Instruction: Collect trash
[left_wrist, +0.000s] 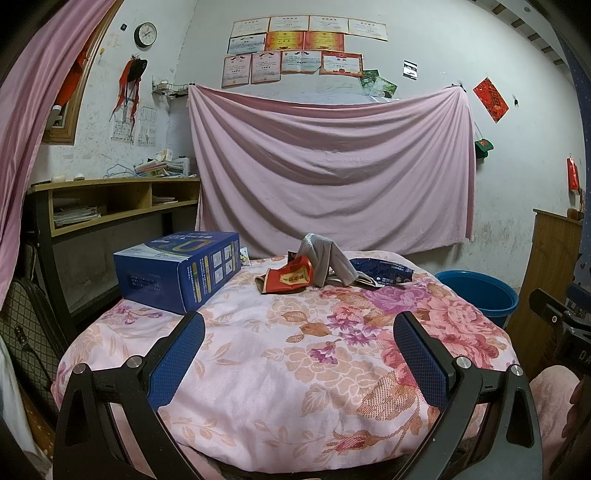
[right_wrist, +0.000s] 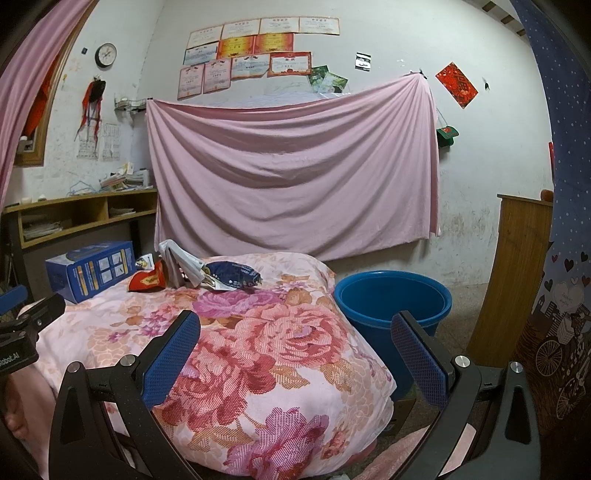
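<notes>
Both the left tool (left_wrist: 299, 325) and right tool (right_wrist: 295, 325) gape wide and empty over the floral quilted bed (left_wrist: 280, 369), while the light, crinkly red foil wrapper (left_wrist: 290, 278), likely slippery, lies far across it, best pinched at a raised edge.

Trash pile, well ahead of both tongs on the floral quilt: a crumpled red wrapper (left_wrist: 291, 277), lying flat; a folded grey-white packet (left_wrist: 325, 260), standing tent-like; a dark blue foil bag (left_wrist: 380, 272), flattened. Blue bucket (right_wrist: 393, 301) stands empty beyond the right tongs.
</notes>
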